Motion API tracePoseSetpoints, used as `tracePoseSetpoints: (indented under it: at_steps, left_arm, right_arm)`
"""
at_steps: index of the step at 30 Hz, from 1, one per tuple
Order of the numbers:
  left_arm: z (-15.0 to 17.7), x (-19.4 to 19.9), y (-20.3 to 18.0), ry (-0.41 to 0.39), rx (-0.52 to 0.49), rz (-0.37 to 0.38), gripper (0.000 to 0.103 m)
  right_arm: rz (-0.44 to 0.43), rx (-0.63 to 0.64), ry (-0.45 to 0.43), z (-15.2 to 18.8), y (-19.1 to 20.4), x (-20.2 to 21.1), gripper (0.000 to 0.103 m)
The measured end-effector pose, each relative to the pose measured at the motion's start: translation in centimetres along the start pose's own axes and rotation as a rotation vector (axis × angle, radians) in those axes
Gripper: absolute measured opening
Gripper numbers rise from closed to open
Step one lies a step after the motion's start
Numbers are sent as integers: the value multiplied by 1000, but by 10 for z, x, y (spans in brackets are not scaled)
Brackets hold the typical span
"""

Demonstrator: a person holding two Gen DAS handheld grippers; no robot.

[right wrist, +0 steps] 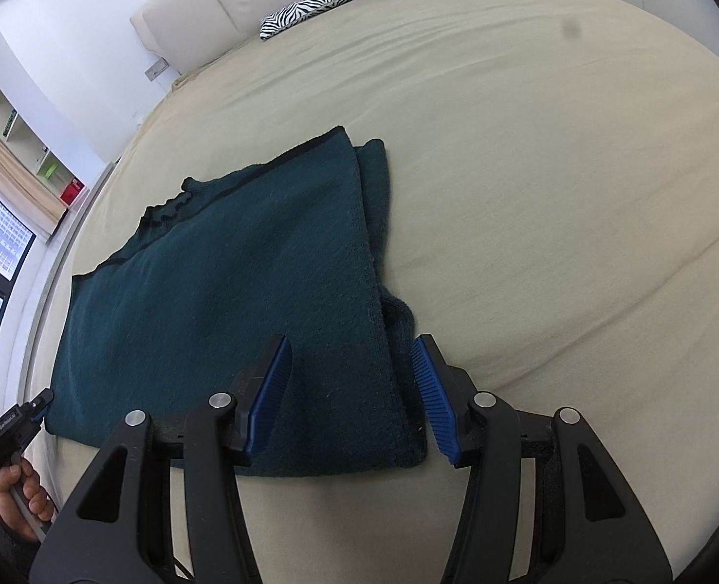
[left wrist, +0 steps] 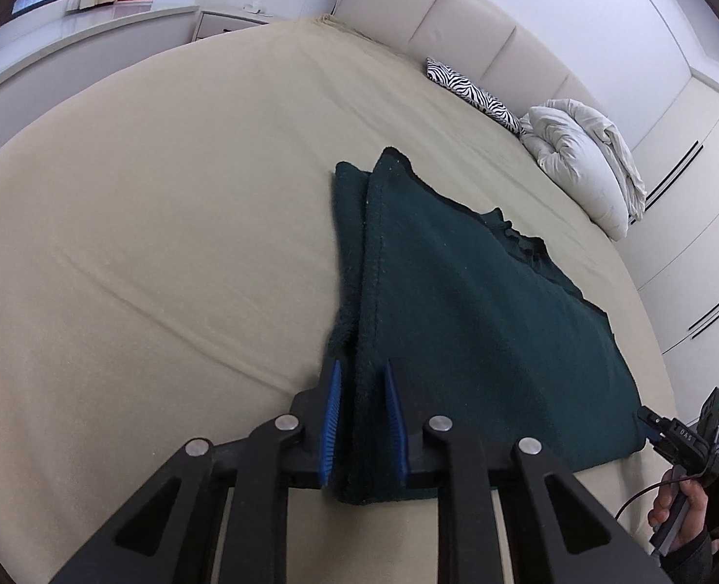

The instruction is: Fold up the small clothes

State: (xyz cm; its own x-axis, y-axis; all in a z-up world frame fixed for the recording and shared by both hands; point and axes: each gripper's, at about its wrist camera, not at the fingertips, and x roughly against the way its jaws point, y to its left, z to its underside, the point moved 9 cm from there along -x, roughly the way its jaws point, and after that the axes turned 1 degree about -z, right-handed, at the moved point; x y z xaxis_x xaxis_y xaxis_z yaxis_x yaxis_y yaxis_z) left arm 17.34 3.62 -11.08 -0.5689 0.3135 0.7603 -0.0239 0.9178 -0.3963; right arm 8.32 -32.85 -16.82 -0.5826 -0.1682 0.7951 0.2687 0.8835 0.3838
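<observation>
A dark teal sweater (left wrist: 481, 316) lies flat on the beige bed (left wrist: 164, 194), sleeves folded in. My left gripper (left wrist: 363, 365) grips its near left corner, and thick fabric fills the narrow gap between the blue pads (left wrist: 331, 418). In the right wrist view the sweater (right wrist: 237, 292) spreads to the left. My right gripper (right wrist: 353, 340) stands wide over the near right corner. One pad (right wrist: 271, 389) rests above the cloth, the other beside its folded edge, neither pressing. Each view shows the other gripper at the sweater's far corner, the right one (left wrist: 647, 426) and the left one (right wrist: 43, 401).
A zebra cushion (left wrist: 471, 90) and a bundled white duvet (left wrist: 583, 155) lie by the padded headboard (left wrist: 456, 14). White wardrobe doors (left wrist: 700, 194) stand right of the bed, a nightstand (left wrist: 232, 19) and a window sill beyond it. A hand (right wrist: 13, 491) holds the left gripper's handle.
</observation>
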Motion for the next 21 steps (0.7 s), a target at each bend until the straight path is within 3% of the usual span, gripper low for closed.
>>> tracePoseSetpoints:
  at_steps: [3,5,9,12,16,18,20,21]
  left_arm:
    - [4,0,-5,5,-25,-8,21]
    - [5,0,-7,4,-37,-12,28]
    - [6,-3,-9,10,-51,-22,27]
    - [9,-6,-11,24,-71,-32,10]
    - [9,-3,-10,12,-75,-51,8]
    - [9,-1,-10,4,-71,-53,8]
    - [9,1,-11,-3,-79,-56,8]
    - [9,2,-12,-5,-83,-58,8]
  right_arm:
    - [7,0,-12,-3,0,0,51]
    - [9,0,-16,-4,0,1,51]
    - [25,4,-6,-5,-2,-4,55]
    - [29,16,4,-7,0,-9,55]
    - [43,53,-14,-9,4,-10,53]
    - [52,56,-17,-9,3,-10,34]
    - [59,43,-23,-9,-2,-8,27]
    - [54,32,-26,-10,-4,-6,17]
